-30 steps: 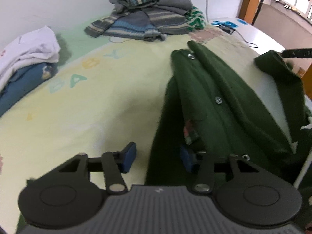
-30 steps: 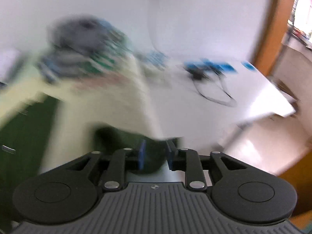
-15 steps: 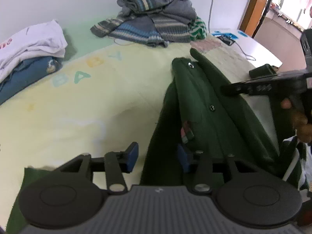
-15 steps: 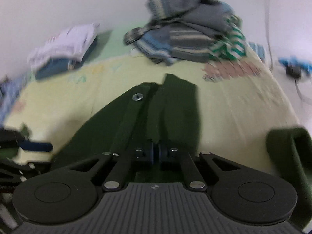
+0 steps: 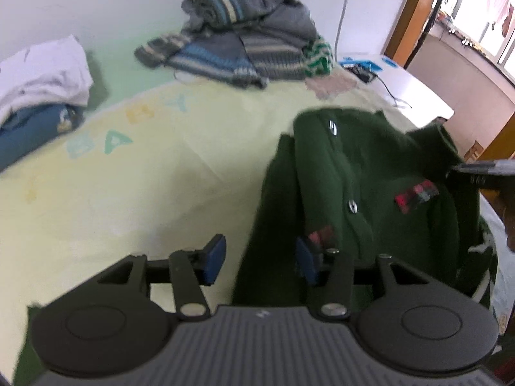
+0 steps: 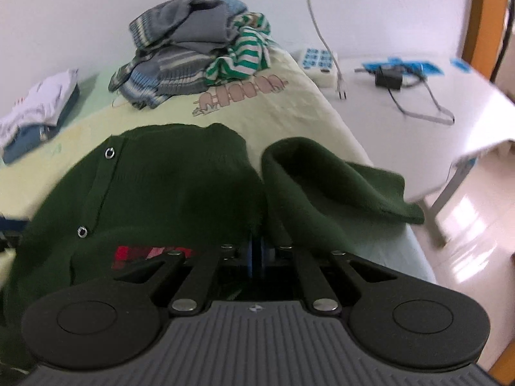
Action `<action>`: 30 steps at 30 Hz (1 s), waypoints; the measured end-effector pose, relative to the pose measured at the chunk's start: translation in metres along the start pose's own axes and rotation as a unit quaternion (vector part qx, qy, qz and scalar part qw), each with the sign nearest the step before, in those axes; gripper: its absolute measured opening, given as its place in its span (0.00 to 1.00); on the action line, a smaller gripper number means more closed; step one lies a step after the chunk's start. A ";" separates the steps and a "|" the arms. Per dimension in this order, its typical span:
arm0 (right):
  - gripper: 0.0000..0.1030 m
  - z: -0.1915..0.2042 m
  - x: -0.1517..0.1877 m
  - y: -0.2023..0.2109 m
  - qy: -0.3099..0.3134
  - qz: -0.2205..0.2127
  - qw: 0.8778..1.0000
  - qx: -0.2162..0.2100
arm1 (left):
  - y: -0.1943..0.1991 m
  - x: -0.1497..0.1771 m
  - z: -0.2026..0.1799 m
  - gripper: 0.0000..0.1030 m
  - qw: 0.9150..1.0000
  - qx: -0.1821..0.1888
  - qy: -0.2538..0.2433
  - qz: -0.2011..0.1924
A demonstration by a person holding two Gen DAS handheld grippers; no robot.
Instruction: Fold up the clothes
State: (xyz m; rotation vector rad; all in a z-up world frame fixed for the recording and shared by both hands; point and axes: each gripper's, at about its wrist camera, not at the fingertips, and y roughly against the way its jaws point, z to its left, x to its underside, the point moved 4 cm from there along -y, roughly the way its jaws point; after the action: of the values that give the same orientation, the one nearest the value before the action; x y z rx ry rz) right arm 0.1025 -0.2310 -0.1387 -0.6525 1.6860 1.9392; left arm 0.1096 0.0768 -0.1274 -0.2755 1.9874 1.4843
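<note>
Left wrist view: the left gripper [image 5: 259, 259] sat at the bottom of the frame with its blue fingers [image 5: 215, 259] partly apart, around the left edge of the green cardigan [image 5: 360, 193] without pinching it. The cardigan lay at the right on a pale yellow bed [image 5: 135, 186].

Right wrist view: the right gripper [image 6: 257, 255] had its fingers pressed tight together, low in the middle, right at the cardigan's cloth [image 6: 167, 189]. A sleeve [image 6: 325, 180] flopped to the right. A pile of striped clothes [image 6: 193, 48] sat at the top.

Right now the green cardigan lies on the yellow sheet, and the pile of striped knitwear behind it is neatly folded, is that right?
Not quite. The green cardigan does lie on the yellow sheet, but the striped knitwear behind it is a rumpled heap, not folded. The right wrist view shows it best.
</note>
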 end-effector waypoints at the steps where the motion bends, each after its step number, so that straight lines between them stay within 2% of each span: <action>1: 0.04 -0.001 0.000 0.000 0.001 -0.001 1.000 0.001 | -0.002 -0.003 0.002 0.48 1.000 0.004 0.004 0.000; 4: 0.04 -0.002 -0.001 0.001 0.004 -0.003 1.000 0.002 | -0.008 -0.013 0.006 0.46 1.000 0.014 0.014 0.000; 6: 0.05 0.000 -0.001 0.001 0.011 -0.003 1.000 0.004 | -0.019 -0.016 0.002 0.35 1.000 0.004 0.001 0.006; 7: 0.06 0.001 -0.001 0.001 0.015 -0.003 1.000 0.005 | -0.024 -0.017 0.000 0.24 1.000 -0.001 -0.007 0.009; 8: 0.10 0.003 -0.001 0.001 0.018 -0.003 1.000 0.005 | -0.030 -0.017 -0.003 0.20 1.000 -0.004 -0.014 0.014; 10: 0.15 0.005 -0.001 0.001 0.023 -0.002 1.000 0.003 | -0.039 -0.017 -0.008 0.19 0.999 -0.002 -0.027 0.016; 12: 0.27 0.008 0.000 0.001 0.025 -0.003 1.000 -0.002 | -0.043 -0.019 -0.016 0.17 0.999 -0.005 -0.042 0.009; 15: 0.37 0.015 0.003 0.001 0.043 -0.009 0.999 -0.004 | -0.046 -0.020 -0.023 0.15 0.999 -0.011 -0.047 0.002; 17: 0.41 0.020 0.006 0.000 0.059 -0.014 0.998 -0.002 | -0.047 -0.020 -0.025 0.11 0.999 -0.016 -0.043 -0.003; 19: 0.43 0.019 0.006 0.000 0.047 -0.021 0.999 -0.005 | -0.047 -0.019 -0.029 0.10 0.999 -0.024 -0.049 -0.005; 21: 0.45 0.015 0.005 0.000 0.025 -0.025 0.999 -0.013 | -0.047 -0.018 -0.034 0.11 0.998 -0.032 -0.061 -0.006; 22: 0.46 0.015 0.003 -0.001 0.020 -0.025 0.999 -0.014 | -0.047 -0.018 -0.036 0.17 0.997 -0.039 -0.069 -0.008; 24: 0.46 0.016 0.000 -0.003 0.018 -0.021 1.000 -0.012 | -0.049 -0.019 -0.035 0.34 0.995 -0.057 -0.083 -0.015; 25: 0.46 0.018 -0.002 -0.005 0.022 -0.021 0.999 -0.010 | -0.050 -0.021 -0.033 0.47 0.994 -0.063 -0.083 -0.017; 26: 0.46 0.020 -0.004 -0.006 0.026 -0.021 0.999 -0.007 | -0.051 -0.023 -0.029 0.54 0.995 -0.064 -0.078 -0.018; 28: 0.46 0.024 -0.007 -0.009 0.031 -0.025 0.999 -0.004 | -0.054 -0.026 -0.025 0.56 0.996 -0.057 -0.069 -0.017; 30: 0.46 0.029 -0.010 -0.013 0.037 -0.028 0.999 0.002 | -0.056 -0.027 -0.026 0.52 0.996 -0.053 -0.069 -0.017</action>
State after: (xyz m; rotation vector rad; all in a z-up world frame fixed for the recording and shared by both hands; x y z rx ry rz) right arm 0.1171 -0.2014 -0.1388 -0.7714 1.6970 1.8931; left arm 0.1500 0.0280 -0.1504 -0.2438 1.7889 1.5472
